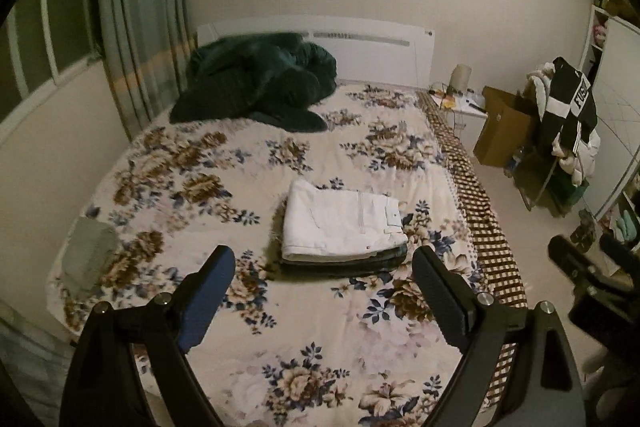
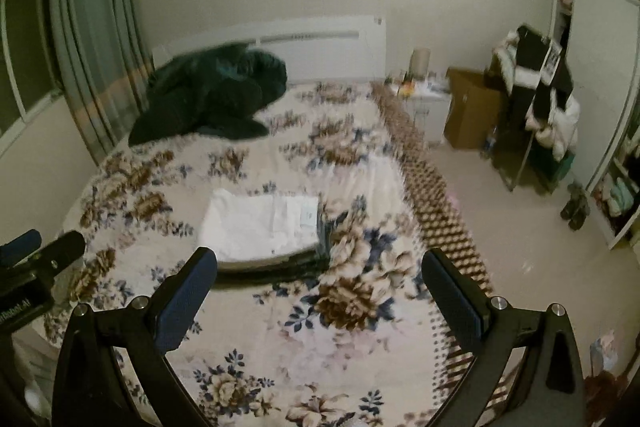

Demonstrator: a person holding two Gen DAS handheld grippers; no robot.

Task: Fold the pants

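The folded white denim pants (image 1: 342,223) lie as a compact rectangle on top of a low stack of darker folded garments (image 1: 352,261), near the middle of the floral cream-and-brown blanket (image 1: 192,163) that covers the bed. The placement appears deliberate: each finished item goes on the pile, so the stack stays squared and clear of the dark green crumpled cover (image 1: 256,83) near the headboard.

The left gripper (image 1: 324,279) hangs above the near part of the bed, short of the stack. Its jaws stand wide apart and nothing is between them. The right gripper (image 2: 320,279) is in the same condition: jaws spread fully, nothing held, no contact with cloth. Both point obliquely down toward the bed from a raised position. This posture suits a completed fold, with the tools lifted clear so they do not disturb the pile.

The long axis of the folded pants runs across the bed, left to right in both views. The waistband, with its small label (image 1: 394,215), lies at the right end, toward the checked brown-and-cream bed edge (image 1: 476,203). The rounded fold lies at the left end. The top surface appears flat and unwrinkled.
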